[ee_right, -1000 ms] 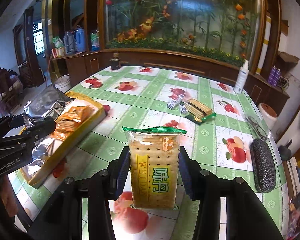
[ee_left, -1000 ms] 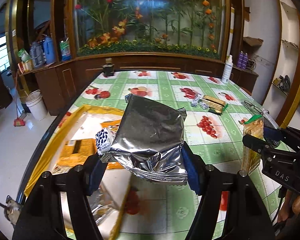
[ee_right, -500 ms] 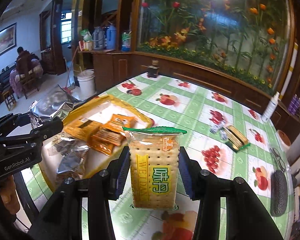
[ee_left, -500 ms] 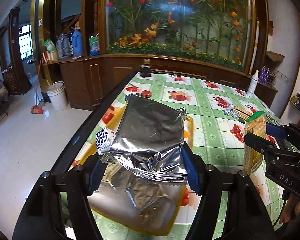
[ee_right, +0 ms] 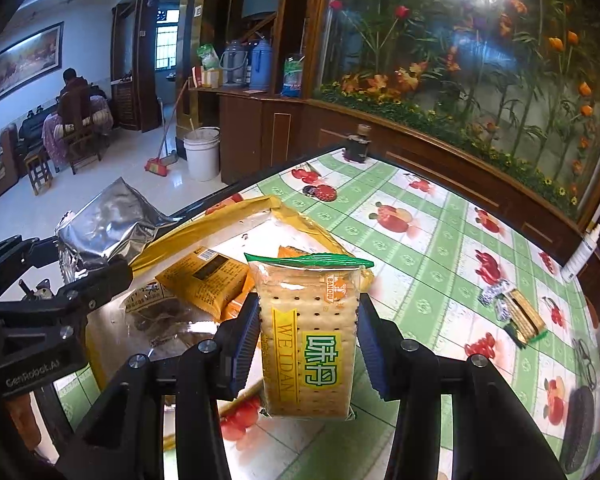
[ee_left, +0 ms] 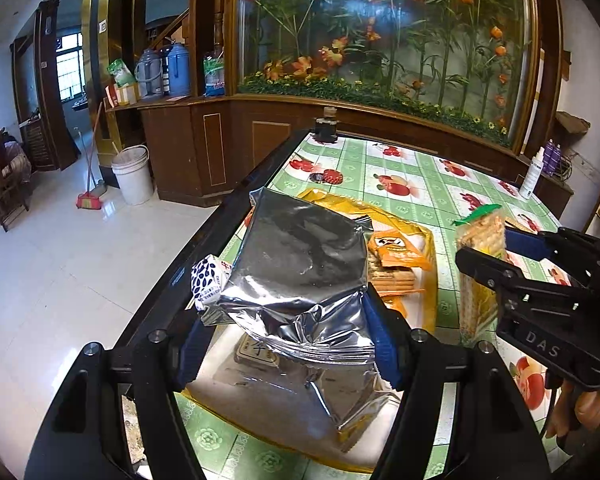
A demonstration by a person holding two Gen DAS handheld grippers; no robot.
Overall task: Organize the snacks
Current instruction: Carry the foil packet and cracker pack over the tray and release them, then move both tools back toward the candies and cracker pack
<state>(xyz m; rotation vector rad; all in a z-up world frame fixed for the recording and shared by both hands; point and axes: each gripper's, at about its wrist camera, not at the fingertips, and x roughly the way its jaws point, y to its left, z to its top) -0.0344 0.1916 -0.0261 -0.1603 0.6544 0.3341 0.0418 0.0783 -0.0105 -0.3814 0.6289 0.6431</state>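
Snacks both in hand right now: left tongs (ee_left: 288, 336) are pinching the silver foil bag (ee_left: 300, 280), right tongs (ee_right: 306, 344) are clamped on the cracker pack (ee_right: 308, 336). Both hang above the yellow tray (ee_right: 220, 220), which sits at the tabletop (ee_right: 420, 240) edge with orange packets (ee_right: 208, 280) inside. We'd say lower each one into a bare patch of the tray before letting go, so nothing tips over the rim.

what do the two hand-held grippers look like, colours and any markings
Both are matte black frames with round silver bolts and ribbed blue finger pads. The left hand-held gripper bears white "GenRobot.AI" lettering, seen from the right wrist; the right hand-held gripper reads "DAS", seen from the left wrist.
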